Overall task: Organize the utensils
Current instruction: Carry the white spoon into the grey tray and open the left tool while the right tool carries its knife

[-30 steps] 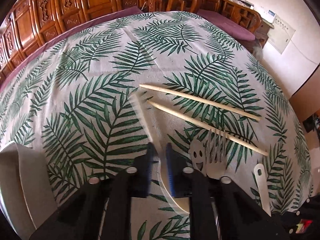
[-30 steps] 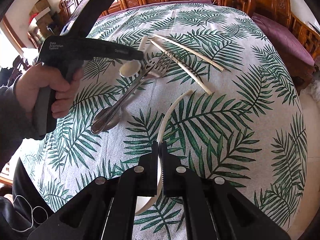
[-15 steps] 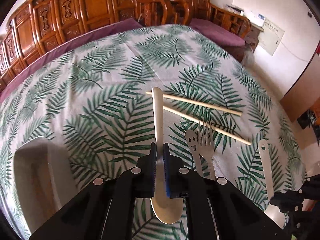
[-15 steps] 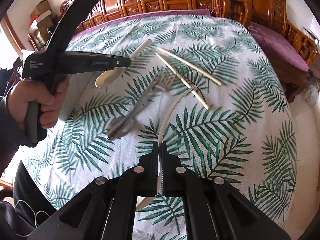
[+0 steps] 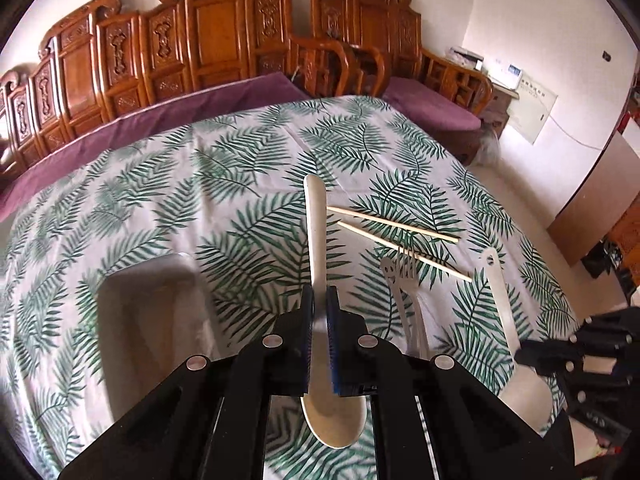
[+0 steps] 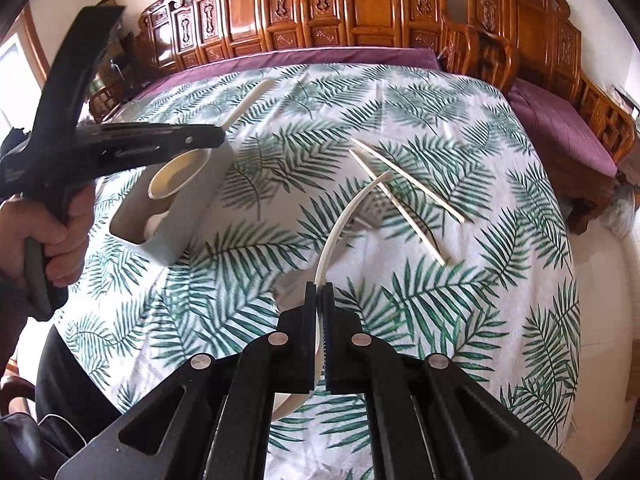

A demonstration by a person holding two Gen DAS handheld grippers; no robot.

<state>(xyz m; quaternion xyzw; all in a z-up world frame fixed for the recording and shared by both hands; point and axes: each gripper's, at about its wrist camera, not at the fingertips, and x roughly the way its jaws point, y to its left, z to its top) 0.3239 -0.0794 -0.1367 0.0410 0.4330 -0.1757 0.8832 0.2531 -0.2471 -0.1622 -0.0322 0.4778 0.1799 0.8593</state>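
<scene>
The left claw (image 5: 319, 312) is pressed onto a cream spoon (image 5: 318, 264), pinching its handle so the bowl hangs back beneath the claw and the handle tip points away over the table (image 5: 208, 184). A grey holder (image 5: 152, 320) sits on the table just left of this claw; in the right wrist view the spoon's bowl hovers above the holder's open top. The right claw (image 6: 319, 308) is pinched on a second white spoon (image 6: 340, 220), whose curved handle runs forward from between the fingers. Two chopsticks (image 5: 400, 232) lie on the table beyond the right claw, with a fork (image 5: 412, 280) and a smiley-faced spoon (image 5: 390, 276) touching them.
</scene>
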